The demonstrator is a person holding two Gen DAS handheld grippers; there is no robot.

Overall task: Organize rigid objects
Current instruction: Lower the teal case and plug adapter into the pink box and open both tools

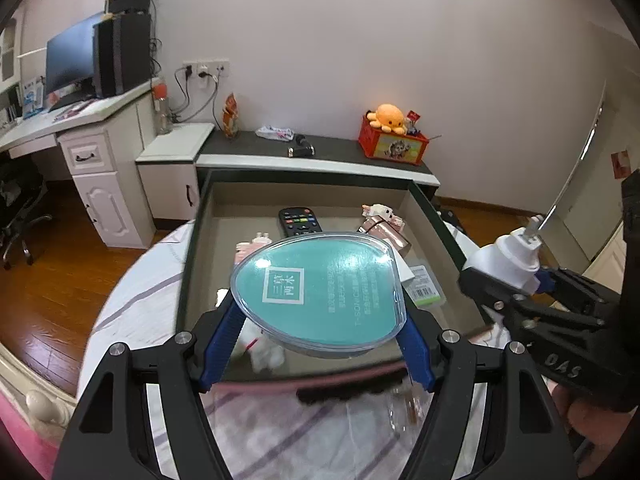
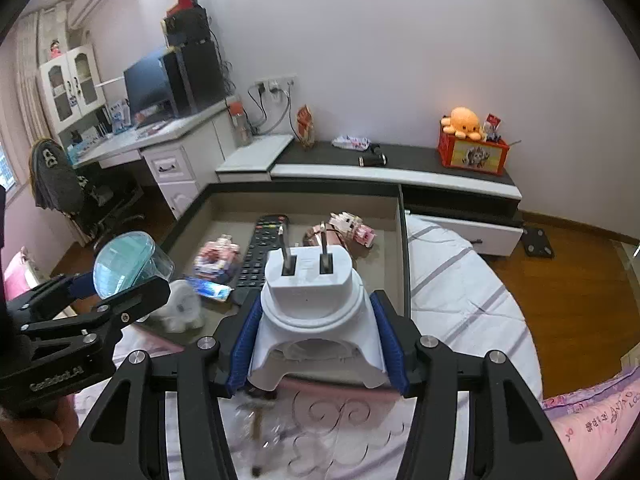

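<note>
My left gripper (image 1: 320,320) is shut on a teal, clear-lidded oval case (image 1: 320,292), held above the open drawer (image 1: 192,240). In the right wrist view that case (image 2: 124,260) and left gripper (image 2: 120,292) show at the left. My right gripper (image 2: 316,332) is shut on a white plug adapter (image 2: 316,304), its two metal prongs pointing away from me. The adapter (image 1: 508,260) and right gripper (image 1: 532,280) appear at the right of the left wrist view. The drawer (image 2: 402,248) holds a black remote (image 2: 264,248), pink block toys (image 2: 348,228) and small packets (image 2: 216,260).
The drawer juts out over a bed with a striped sheet (image 2: 460,300). Behind it runs a low dark-topped cabinet (image 2: 400,160) with a red box and an orange plush octopus (image 2: 464,122). A white desk with a monitor (image 2: 148,80) stands at the left. Wood floor (image 2: 580,292) lies to the right.
</note>
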